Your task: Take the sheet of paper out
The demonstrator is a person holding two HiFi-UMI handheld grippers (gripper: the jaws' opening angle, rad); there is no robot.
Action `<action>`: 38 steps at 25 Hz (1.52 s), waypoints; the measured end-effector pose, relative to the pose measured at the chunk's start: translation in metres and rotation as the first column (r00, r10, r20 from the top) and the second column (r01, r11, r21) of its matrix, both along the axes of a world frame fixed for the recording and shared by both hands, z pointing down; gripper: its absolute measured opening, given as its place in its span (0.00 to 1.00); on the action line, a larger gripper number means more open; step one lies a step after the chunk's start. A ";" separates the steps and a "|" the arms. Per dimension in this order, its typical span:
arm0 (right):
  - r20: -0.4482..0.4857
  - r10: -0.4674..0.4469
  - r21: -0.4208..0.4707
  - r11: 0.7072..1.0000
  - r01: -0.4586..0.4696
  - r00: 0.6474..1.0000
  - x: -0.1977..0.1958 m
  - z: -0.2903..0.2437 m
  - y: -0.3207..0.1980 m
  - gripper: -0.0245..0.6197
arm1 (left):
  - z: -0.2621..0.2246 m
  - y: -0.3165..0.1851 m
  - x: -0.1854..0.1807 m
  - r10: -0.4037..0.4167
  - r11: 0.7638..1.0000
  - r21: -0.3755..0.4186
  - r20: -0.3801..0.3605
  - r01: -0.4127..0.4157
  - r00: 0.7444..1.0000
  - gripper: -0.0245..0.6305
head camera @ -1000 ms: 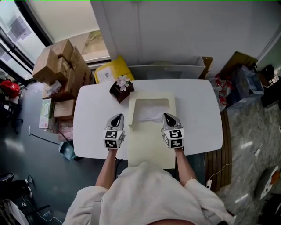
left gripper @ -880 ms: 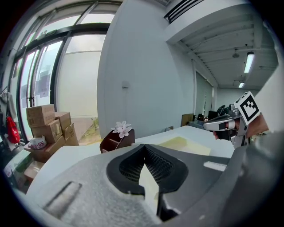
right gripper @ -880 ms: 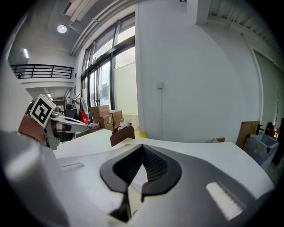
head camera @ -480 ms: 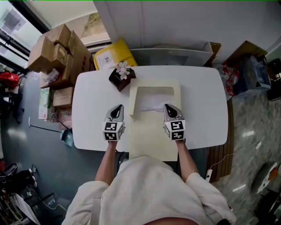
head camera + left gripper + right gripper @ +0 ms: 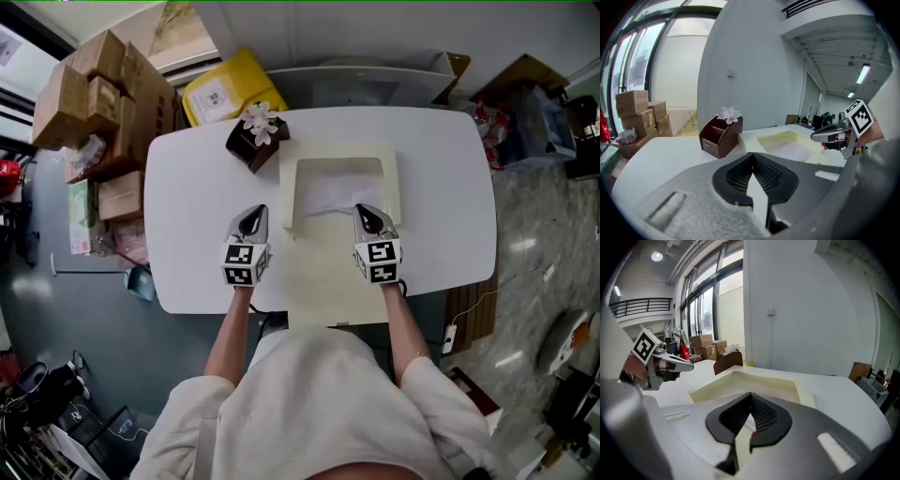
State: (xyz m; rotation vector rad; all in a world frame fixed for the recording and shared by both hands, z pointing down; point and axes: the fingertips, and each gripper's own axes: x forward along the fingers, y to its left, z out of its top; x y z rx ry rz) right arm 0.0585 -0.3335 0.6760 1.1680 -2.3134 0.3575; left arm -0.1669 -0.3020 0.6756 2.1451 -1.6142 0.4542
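Observation:
A shallow cream box (image 5: 392, 178) lies open on the white table (image 5: 187, 206), its flap (image 5: 333, 281) stretching toward me. A white sheet of paper (image 5: 333, 192) lies crumpled inside it; the paper (image 5: 794, 151) also shows in the left gripper view. My left gripper (image 5: 250, 218) is shut and empty over bare table, just left of the box. My right gripper (image 5: 367, 214) is shut and empty at the box's near right edge, by the paper's corner. The right gripper view looks along the shut right gripper (image 5: 750, 404) into the box (image 5: 740, 376).
A brown holder with a white flower (image 5: 255, 139) stands at the box's far left corner. Cardboard boxes (image 5: 94, 94) and a yellow package (image 5: 230, 84) sit on the floor beyond the table's left side. Bags (image 5: 525, 122) lie at the right.
The head view has shifted, so the table sits higher in the picture. Both grippers keep about the same places beside the box and stay shut.

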 end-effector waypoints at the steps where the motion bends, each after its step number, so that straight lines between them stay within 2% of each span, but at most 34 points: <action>1: -0.005 0.004 -0.005 1.000 -0.004 1.000 -0.002 0.003 0.001 0.04 | 0.003 0.000 -0.001 0.004 1.000 -0.005 -0.008 -0.004 1.000 0.04; 9: -0.052 -0.006 -0.051 0.999 0.004 0.999 -0.016 0.030 0.014 0.04 | 0.027 0.004 -0.006 0.025 0.999 -0.043 -0.044 -0.027 0.999 0.04; 15: -0.189 -0.131 -0.077 0.990 0.118 0.973 -0.029 0.055 0.029 0.04 | 0.040 0.011 -0.011 0.022 0.998 -0.061 -0.062 -0.026 0.998 0.04; 18: -0.298 -0.207 -0.069 0.978 0.195 0.932 -0.033 0.069 0.032 0.04 | 0.044 0.014 -0.014 0.020 0.998 -0.066 -0.063 -0.024 0.998 0.04; 24: -0.480 -0.311 -0.042 0.942 0.332 0.820 -0.039 0.084 0.028 0.04 | 0.049 0.021 -0.018 0.005 0.997 -0.071 -0.070 -0.010 0.998 0.04; 29: -0.555 -0.357 -0.082 0.922 0.377 0.751 -0.040 0.098 0.025 0.04 | 0.048 0.024 -0.023 -0.011 0.998 -0.069 -0.079 0.006 0.997 0.04; 32: -0.579 -0.374 -0.088 0.912 0.401 0.724 -0.040 0.101 0.024 0.04 | 0.047 0.024 -0.022 -0.017 0.998 -0.065 -0.082 0.012 0.996 0.04; 34: -0.582 -0.393 -0.110 0.905 0.410 0.712 -0.041 0.105 0.023 0.16 | 0.047 0.025 -0.023 -0.021 0.998 -0.065 -0.083 0.016 0.996 0.04; 38: -0.626 -0.428 -0.139 0.884 0.446 0.652 -0.041 0.113 0.018 0.18 | 0.047 0.028 -0.026 -0.033 0.998 -0.063 -0.082 0.027 0.996 0.04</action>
